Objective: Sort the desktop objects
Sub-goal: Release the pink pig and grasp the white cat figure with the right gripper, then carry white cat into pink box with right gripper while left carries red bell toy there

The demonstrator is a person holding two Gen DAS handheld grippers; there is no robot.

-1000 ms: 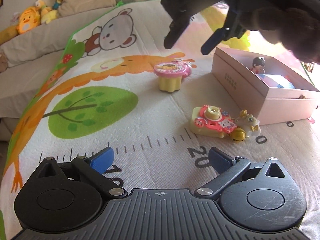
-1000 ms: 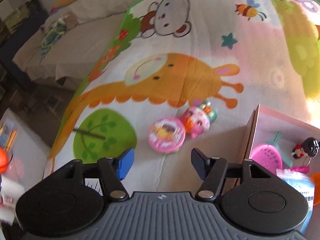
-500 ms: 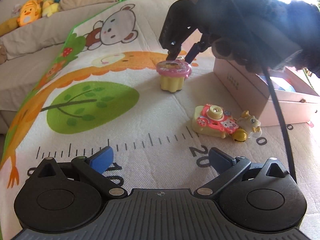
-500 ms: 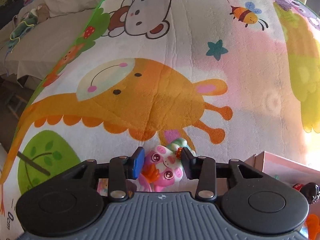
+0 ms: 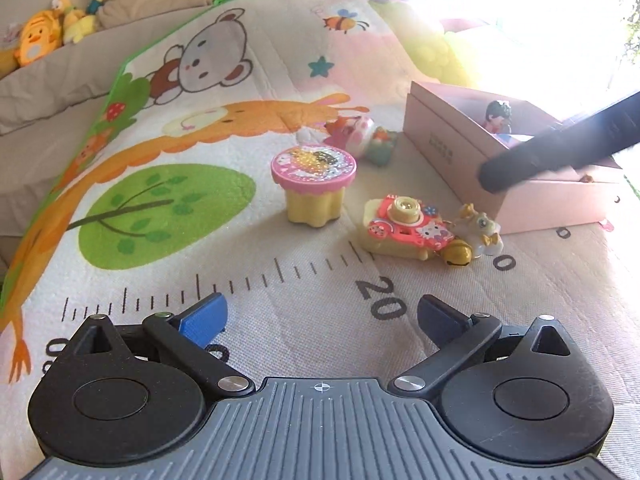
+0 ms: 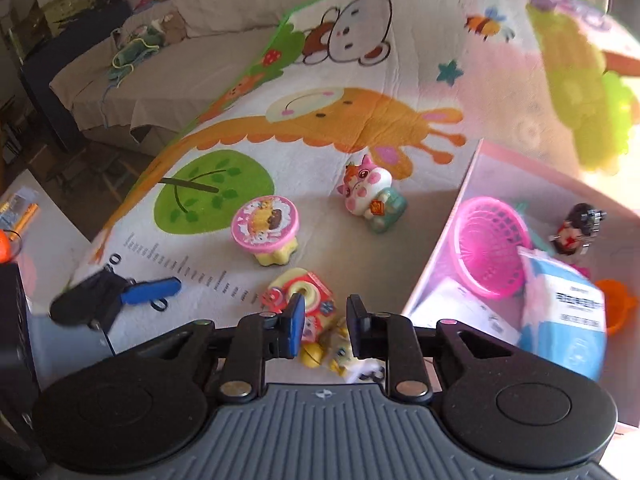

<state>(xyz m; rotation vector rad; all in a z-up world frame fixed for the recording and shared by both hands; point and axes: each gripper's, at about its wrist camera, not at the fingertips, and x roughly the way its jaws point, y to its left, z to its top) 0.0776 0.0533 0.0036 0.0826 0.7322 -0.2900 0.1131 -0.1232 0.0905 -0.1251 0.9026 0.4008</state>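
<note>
On the cartoon play mat lie a pink-lidded yellow pot [image 5: 313,184] [image 6: 265,229], a pink cat figurine [image 5: 362,139] [image 6: 370,196] on its side, and a red-and-yellow toy camera [image 5: 404,229] [image 6: 299,296] with a gold bell and small pony charm [image 5: 478,236] [image 6: 340,354]. My left gripper [image 5: 322,316] is open and empty, low over the mat near the ruler print. My right gripper [image 6: 323,326] hangs above the camera and charm with its jaws narrowly apart and nothing between them.
An open pink box [image 5: 448,148] [image 6: 452,256] at the right holds a pink basket [image 6: 486,244], a blue-and-white pack [image 6: 568,316] and a small doll [image 5: 498,114] [image 6: 578,226]. A grey sofa with plush toys [image 5: 36,36] lies behind the mat.
My right gripper let go of the pink cat figurine, which still lies on the mat, and pulled back and up to above the toy camera. The left gripper stayed put.
</note>
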